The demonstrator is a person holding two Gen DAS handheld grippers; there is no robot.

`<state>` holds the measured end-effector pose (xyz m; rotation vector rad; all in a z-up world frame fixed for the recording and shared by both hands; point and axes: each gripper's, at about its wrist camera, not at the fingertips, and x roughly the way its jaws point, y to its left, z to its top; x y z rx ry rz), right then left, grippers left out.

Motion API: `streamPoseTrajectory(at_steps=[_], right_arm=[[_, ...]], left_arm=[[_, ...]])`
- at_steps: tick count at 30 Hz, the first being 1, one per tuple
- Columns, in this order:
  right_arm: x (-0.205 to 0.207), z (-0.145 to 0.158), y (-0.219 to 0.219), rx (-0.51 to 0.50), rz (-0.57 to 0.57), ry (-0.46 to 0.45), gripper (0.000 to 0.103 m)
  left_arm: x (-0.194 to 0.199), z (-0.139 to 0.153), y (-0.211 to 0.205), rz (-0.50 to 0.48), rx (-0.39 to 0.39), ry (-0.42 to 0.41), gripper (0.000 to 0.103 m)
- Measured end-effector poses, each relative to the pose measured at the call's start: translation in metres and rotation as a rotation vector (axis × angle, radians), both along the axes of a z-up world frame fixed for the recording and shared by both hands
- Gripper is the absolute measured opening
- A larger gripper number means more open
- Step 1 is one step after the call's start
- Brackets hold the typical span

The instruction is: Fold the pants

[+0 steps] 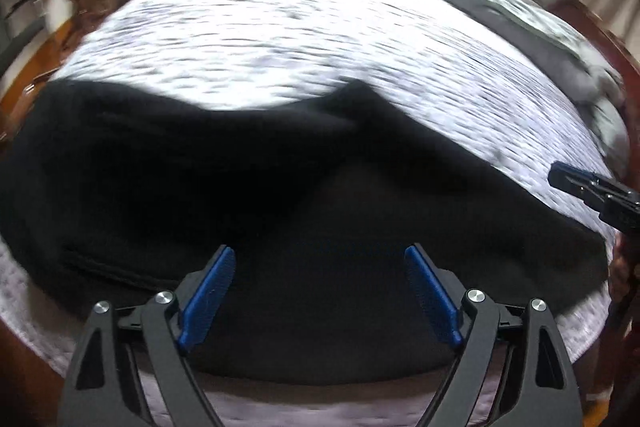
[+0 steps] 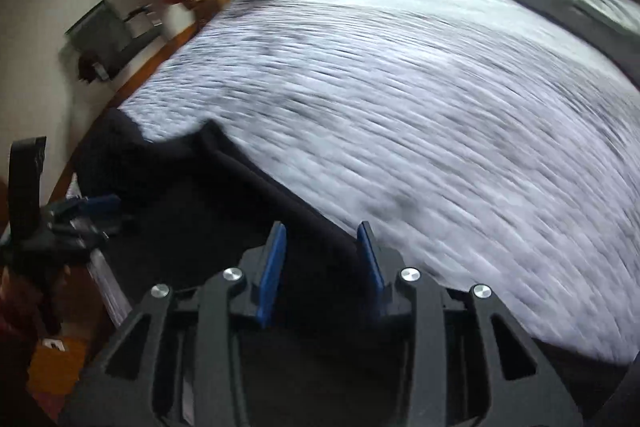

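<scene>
The left gripper (image 1: pixel 320 259) stands with its two blue-padded fingers (image 1: pixel 208 299) spread wide, nothing between them, poised over the black pants (image 1: pixel 240 187), though whether the tips touch the cloth cannot be told. The pants lie directly under and ahead of these fingers, a broad dark mass spread to both sides across the near part of the bed (image 1: pixel 320 27), with a raised fold of fabric peaking just beyond the fingertips and slightly to the right. Past that fold the pale patterned bedcover runs away forward, blurred, and a crumpled grey-green blanket (image 1: pixel 520 7) is heaped along its far right edge. The right gripper (image 2: pixel 322 231) has its blue pads (image 2: pixel 274 267) partly apart, a narrower gap than the left's, and a dark ridge of the pants' edge runs up between them; whether either pad presses the cloth cannot be told. From these fingers the pants extend leftward and toward the camera, while the bedcover fills everything ahead and to the right. Far to the left of the right fingers, in the right wrist view, the left gripper appears low over the pants; in the left wrist view the right gripper's black tip shows at the right edge.
</scene>
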<state>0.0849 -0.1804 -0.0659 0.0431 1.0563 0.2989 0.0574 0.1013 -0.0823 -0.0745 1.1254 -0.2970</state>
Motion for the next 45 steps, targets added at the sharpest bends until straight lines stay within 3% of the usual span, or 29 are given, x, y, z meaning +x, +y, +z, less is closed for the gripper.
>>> streamPoseTrajectory(at_steps=[6, 12, 16, 21, 28, 31, 33, 35, 41, 45], right_arm=[[-0.079, -0.009, -0.152, -0.086, -0.266, 0.075, 0.04], [-0.157, -0.01, -0.278, -0.068, -0.608, 0.077, 0.041], [-0.19, -0.018, -0.327, -0.042, -0.701, 0.09, 0.043], [-0.188, -0.031, -0.334, -0.02, -0.665, 0.083, 0.044], [-0.164, -0.042, -0.344, 0.018, -0.612, 0.082, 0.048], [-0.157, -0.045, -0.343, 0.027, -0.584, 0.091, 0.04], [-0.154, -0.044, -0.343, 0.006, -0.577, 0.088, 0.029], [-0.154, -0.043, -0.346, 0.032, -0.571, 0.076, 0.005], [-0.159, -0.019, -0.348, 0.064, -0.556, -0.007, 0.003], [-0.163, -0.002, -0.36, 0.102, -0.606, -0.076, 0.003]], left_arm=[[-0.01, -0.009, -0.083, -0.162, -0.035, 0.04, 0.087], [-0.015, -0.03, -0.132, -0.202, 0.014, 0.062, 0.087], [-0.019, -0.032, -0.15, -0.209, 0.057, 0.028, 0.089], [-0.027, -0.027, -0.169, -0.227, -0.02, 0.033, 0.089], [-0.037, -0.033, -0.21, -0.32, 0.03, 0.024, 0.09], [-0.036, -0.037, -0.217, -0.326, 0.063, 0.016, 0.092], [-0.036, -0.038, -0.217, -0.329, 0.068, 0.013, 0.093], [-0.036, -0.038, -0.217, -0.329, 0.071, 0.011, 0.093], [-0.033, -0.032, -0.215, -0.286, 0.026, 0.011, 0.093], [-0.034, -0.019, -0.216, -0.251, 0.015, -0.061, 0.093]])
